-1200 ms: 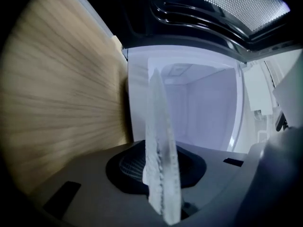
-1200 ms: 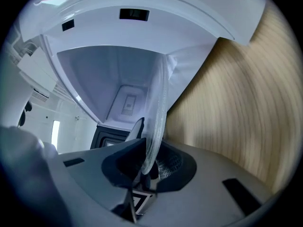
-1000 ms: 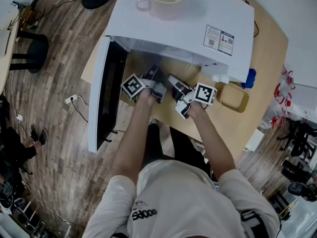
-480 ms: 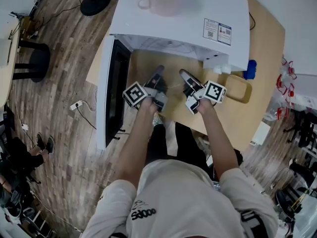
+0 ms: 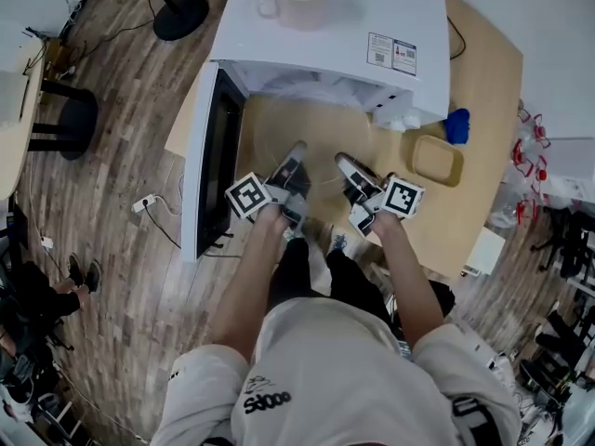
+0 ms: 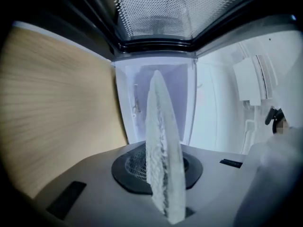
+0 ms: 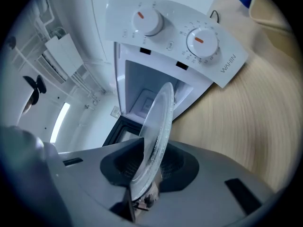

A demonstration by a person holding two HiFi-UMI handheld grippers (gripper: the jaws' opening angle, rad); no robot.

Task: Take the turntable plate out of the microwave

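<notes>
On my left the open microwave door (image 5: 206, 156) stands out like a wall, so there is no passing that way. The microwave (image 5: 344, 35) blocks straight ahead, and the turntable plate (image 6: 163, 150) fills the gap before its cavity. To the right the worktop (image 5: 483, 156) is free apart from a tan tray (image 5: 437, 159) and a blue object (image 5: 456, 125) near the microwave's corner.

the head view looks steeply down from above the person, well off, onto the top of the microwave (image 5: 335, 35) and the table (image 5: 483, 72). the left gripper view sits close behind its own jaws and faces level into the open cavity, rolled so the table stands at its left. the right gripper view, equally close, faces the dial panel (image 7: 175, 37), table at its right. both share the cavity and the edge-on turntable plate (image 6: 161, 141).
</notes>
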